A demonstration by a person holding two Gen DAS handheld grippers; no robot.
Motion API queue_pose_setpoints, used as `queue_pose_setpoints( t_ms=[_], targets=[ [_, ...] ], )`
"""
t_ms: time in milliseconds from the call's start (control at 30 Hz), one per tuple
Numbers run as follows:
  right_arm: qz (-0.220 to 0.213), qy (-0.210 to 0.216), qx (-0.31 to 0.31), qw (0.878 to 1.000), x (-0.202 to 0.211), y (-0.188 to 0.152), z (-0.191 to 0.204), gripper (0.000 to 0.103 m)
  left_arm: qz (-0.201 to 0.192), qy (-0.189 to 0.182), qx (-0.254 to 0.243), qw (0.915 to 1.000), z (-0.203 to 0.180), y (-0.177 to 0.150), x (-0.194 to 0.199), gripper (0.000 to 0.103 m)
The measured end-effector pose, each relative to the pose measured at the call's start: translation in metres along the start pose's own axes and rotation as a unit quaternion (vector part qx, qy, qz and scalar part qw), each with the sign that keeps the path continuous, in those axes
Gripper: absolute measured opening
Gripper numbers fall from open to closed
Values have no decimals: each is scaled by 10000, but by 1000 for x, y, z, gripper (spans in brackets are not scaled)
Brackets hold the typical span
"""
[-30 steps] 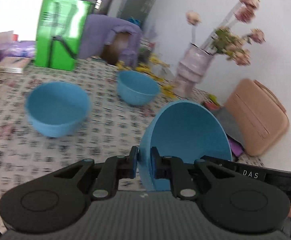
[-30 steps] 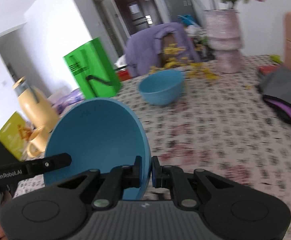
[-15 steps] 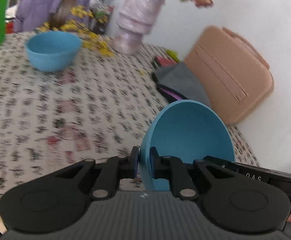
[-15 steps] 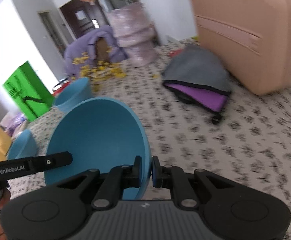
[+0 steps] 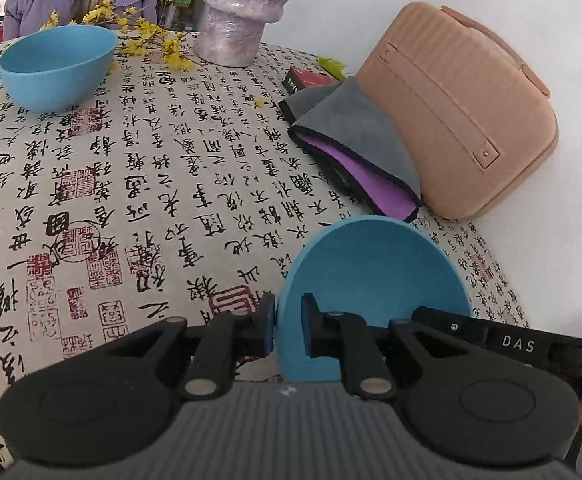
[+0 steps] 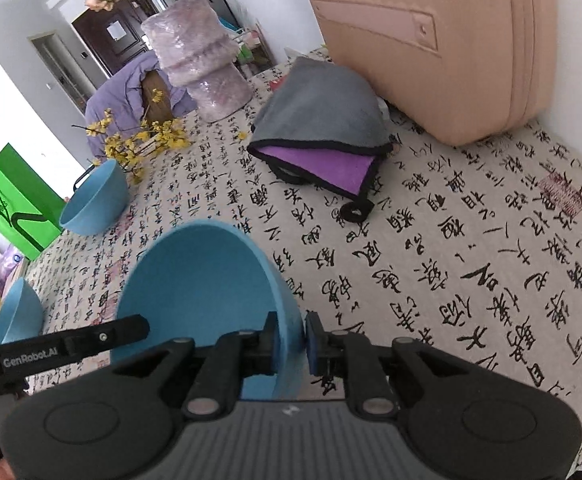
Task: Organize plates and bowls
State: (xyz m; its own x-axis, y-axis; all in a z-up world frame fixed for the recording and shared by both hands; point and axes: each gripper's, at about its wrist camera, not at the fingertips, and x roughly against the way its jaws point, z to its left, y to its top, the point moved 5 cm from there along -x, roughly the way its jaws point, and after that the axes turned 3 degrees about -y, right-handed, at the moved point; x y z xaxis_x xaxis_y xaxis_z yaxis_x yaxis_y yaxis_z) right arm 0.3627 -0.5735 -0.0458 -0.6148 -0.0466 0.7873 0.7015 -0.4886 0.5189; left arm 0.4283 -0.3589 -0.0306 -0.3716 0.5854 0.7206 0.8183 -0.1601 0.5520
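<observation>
Both grippers grip one blue bowl by opposite sides of its rim and hold it above the table. My left gripper (image 5: 287,326) is shut on the held bowl (image 5: 375,276) at its left rim. My right gripper (image 6: 291,338) is shut on the same bowl (image 6: 199,280) at its right rim. A second blue bowl (image 5: 57,66) stands at the far left of the table; it also shows in the right wrist view (image 6: 95,204). A third blue bowl (image 6: 17,316) stands at the left edge of the right wrist view.
The table (image 5: 131,184) wears a calligraphy-print cloth. A folded grey and purple cloth (image 5: 355,148) lies beside a tan case (image 5: 459,108) at the right. A pink vase (image 5: 239,12) and yellow flowers (image 5: 147,36) stand at the back. A green bag (image 6: 11,204) stands far left.
Both grippers have swung to the right with the bowl, away from the green bag and other bowls, toward the table's right side near the cloth and tan case.
</observation>
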Motion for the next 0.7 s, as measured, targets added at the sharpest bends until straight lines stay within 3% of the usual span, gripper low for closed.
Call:
queue_pose_setpoints(
  t_ms=[100, 167, 300, 367, 400, 467, 567, 700],
  targets=[
    [-21, -21, -76, 10000, -2, 2, -3, 16, -73, 53, -103, 9999, -1, 1, 0, 23],
    [-54, -45, -110, 9999, -3, 4, -5, 16, -148, 78, -208, 9996, -3, 1, 2, 44],
    [-207, -129, -5, 9997, 2, 7, -3, 19, -269, 80, -432, 9987, -8, 0, 7, 54],
    [-321, -229, 119, 9992, 7, 8, 0, 37, -391, 121, -546, 9977, -10, -1, 13, 78],
    [-388, -289, 194, 9986, 11, 7, 1, 44, -476, 156, -587, 9970, -11, -1, 17, 82],
    [-569, -424, 362, 9968, 19, 6, 4, 68, -650, 190, -733, 9950, -13, -3, 26, 87],
    [-894, -586, 589, 9925, 34, 4, 8, 76, -925, 304, -894, 9912, -14, -5, 42, 99],
    [-1235, -745, 897, 9855, 59, -4, 16, 80, -1223, 407, -977, 9868, -15, -15, 72, 101]
  ],
)
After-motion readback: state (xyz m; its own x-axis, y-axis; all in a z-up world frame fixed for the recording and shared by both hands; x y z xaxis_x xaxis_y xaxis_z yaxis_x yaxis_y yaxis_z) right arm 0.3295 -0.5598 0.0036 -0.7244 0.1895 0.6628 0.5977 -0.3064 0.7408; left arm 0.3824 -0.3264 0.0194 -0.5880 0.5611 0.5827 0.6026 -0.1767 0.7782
